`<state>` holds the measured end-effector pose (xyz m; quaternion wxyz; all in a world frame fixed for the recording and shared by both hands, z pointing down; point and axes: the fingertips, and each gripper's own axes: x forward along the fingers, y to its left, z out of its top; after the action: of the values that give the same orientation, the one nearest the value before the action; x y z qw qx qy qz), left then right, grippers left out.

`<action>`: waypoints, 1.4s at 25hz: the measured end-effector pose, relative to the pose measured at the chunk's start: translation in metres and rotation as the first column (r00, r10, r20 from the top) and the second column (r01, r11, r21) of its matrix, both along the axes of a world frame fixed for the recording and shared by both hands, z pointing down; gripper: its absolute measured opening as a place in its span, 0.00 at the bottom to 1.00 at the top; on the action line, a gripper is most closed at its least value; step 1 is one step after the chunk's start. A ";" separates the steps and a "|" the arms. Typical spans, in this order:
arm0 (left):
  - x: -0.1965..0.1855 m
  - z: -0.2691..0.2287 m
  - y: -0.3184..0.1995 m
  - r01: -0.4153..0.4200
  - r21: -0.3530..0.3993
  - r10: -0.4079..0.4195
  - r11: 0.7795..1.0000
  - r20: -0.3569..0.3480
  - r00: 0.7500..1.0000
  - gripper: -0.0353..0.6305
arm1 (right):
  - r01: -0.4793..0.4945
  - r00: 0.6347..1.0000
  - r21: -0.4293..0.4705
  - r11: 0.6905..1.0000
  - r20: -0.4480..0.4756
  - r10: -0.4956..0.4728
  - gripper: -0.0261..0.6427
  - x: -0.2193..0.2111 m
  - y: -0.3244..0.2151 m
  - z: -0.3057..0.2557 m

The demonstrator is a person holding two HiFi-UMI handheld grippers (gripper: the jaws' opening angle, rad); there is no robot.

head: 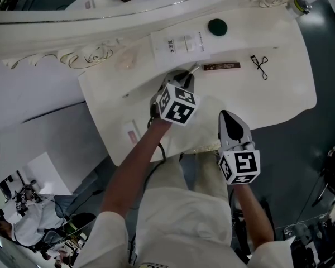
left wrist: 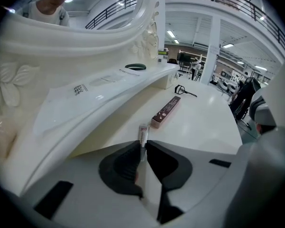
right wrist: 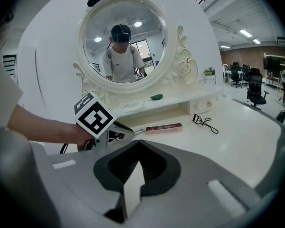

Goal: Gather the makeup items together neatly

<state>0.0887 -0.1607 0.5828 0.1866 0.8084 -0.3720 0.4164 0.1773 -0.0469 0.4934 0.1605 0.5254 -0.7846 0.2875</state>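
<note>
Left gripper (left wrist: 143, 143) pinching slim tube (left wrist: 143, 132), right gripper (right wrist: 138, 143) closed (empty)

Left tongs (left wrist: 143, 144) pinch a slim tube (left wrist: 143, 133); box (left wrist: 165, 112) beyond.

- The right half of the tabletop (head: 285, 94) lay bare and open for passing.
- A brown box (head: 221, 66) and an eyelash curler (head: 260, 67) cluttered the upper centre.
- The mirror frame (head: 61, 31) walled the top.

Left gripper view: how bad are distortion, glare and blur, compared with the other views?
Left gripper view: strong fisheye bends the shelf, corners black, slim tube between the jaws clear. Right gripper view: same curvature, lamp reflections in the mirror. Head view: evenly lit, sharp, mosaic patch lower left.
</note>
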 end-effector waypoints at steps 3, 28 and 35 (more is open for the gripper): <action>-0.001 -0.007 0.002 0.018 0.019 -0.018 1.000 -0.013 1.000 0.13 | 0.003 1.000 0.003 1.000 -0.002 -0.003 0.04 0.001 0.000 -0.001; -0.028 -0.046 0.055 0.271 0.073 -0.264 0.960 -0.095 0.960 0.12 | 0.072 0.997 0.026 0.997 -0.006 -0.072 0.04 -0.015 0.016 -0.015; -0.047 -0.062 0.068 0.351 0.086 -0.340 0.932 -0.125 0.932 0.12 | 0.096 0.995 0.031 0.995 -0.005 -0.096 0.04 -0.026 0.024 -0.021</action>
<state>0.0413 -0.0927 0.5211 0.2335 0.7604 -0.5195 0.3121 0.1514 -0.0232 0.4723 0.1674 0.4900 -0.8131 0.2660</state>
